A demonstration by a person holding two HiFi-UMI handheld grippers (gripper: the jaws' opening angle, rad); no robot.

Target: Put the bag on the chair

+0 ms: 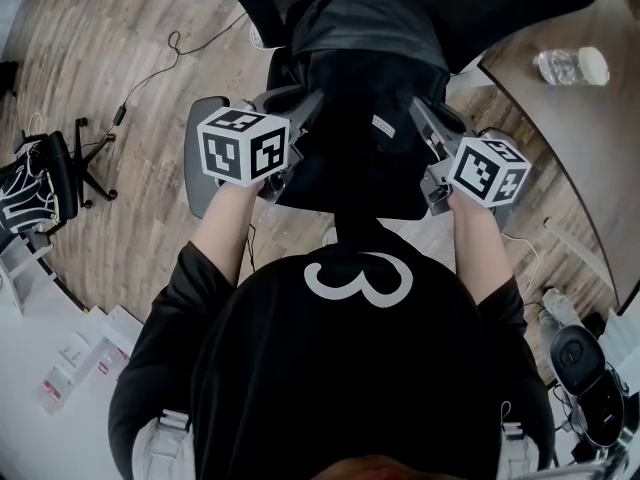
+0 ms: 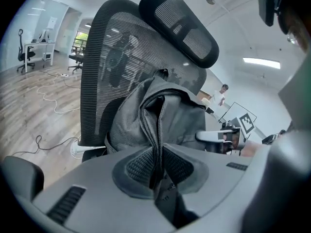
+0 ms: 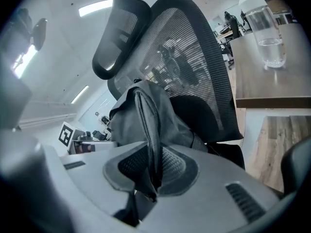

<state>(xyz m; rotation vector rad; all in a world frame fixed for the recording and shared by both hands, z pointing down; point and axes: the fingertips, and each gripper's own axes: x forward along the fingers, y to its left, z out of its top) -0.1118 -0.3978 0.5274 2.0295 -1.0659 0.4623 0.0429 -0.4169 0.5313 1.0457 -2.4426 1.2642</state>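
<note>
Grey bag [image 2: 170,110] apparently settled on the seat of the chair [image 2: 104,57], upright against its mesh back.

Hazards from here:
- Forward slump or slide off the seat on release, owing to soft, top-heavy fabric.
- Cloth snagged on the ribbed pads during opening.
- Chair rolled away by any push.

Left hand-held gripper [image 2: 158,161] narrowed onto a zipped fold of the bag. Right hand-held gripper [image 3: 153,164] likewise pinching a fold on the opposite side.

Forearms [image 1: 225,230] extended forward and roughly parallel, flanking the bag, marker cubes [image 1: 245,146] uppermost, jaws aimed toward the chair's back.
</note>
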